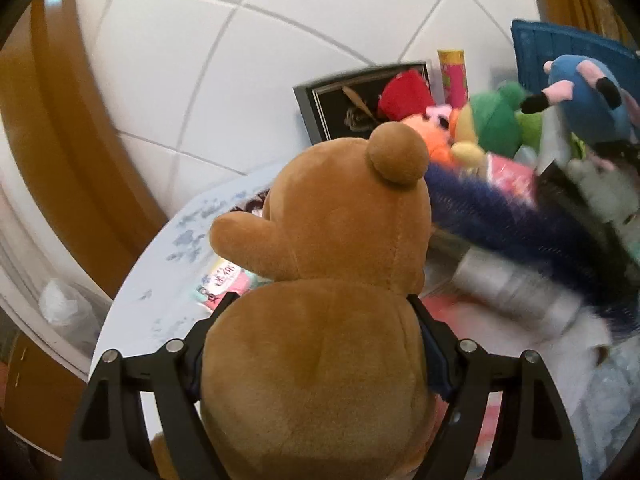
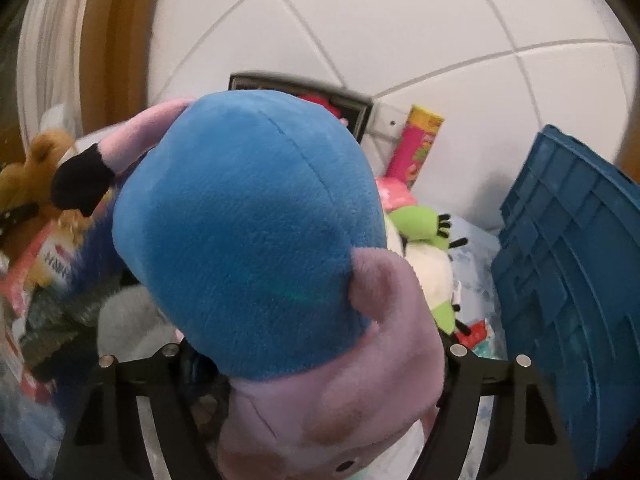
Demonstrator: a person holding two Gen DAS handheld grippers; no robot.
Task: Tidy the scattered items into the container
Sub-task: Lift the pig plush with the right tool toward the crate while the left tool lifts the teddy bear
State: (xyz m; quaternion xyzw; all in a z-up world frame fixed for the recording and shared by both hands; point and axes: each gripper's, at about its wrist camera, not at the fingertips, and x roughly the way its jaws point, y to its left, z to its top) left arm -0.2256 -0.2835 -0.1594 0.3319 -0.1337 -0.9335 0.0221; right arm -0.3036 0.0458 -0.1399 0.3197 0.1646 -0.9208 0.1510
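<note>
My left gripper [image 1: 320, 344] is shut on a brown teddy bear [image 1: 320, 280] and holds it up above a round table [image 1: 160, 264] strewn with toys and packets. My right gripper [image 2: 316, 364] is shut on a blue and pink plush pig [image 2: 256, 240], lifted over the pile; the pig also shows in the left wrist view [image 1: 584, 100]. The blue plastic crate [image 2: 568, 248] stands at the right of the table; it also shows in the left wrist view [image 1: 568, 48]. The teddy bear shows at the left of the right wrist view [image 2: 36, 168].
On the table lie a green plush [image 1: 500, 120], a red and orange plush [image 1: 408, 96], a pink and yellow tube [image 2: 416, 144], a black box [image 1: 344, 104], a dark blue furry item [image 1: 500, 216], a green and white plush [image 2: 428, 256] and snack packets [image 2: 44, 264]. White tiled floor lies beyond.
</note>
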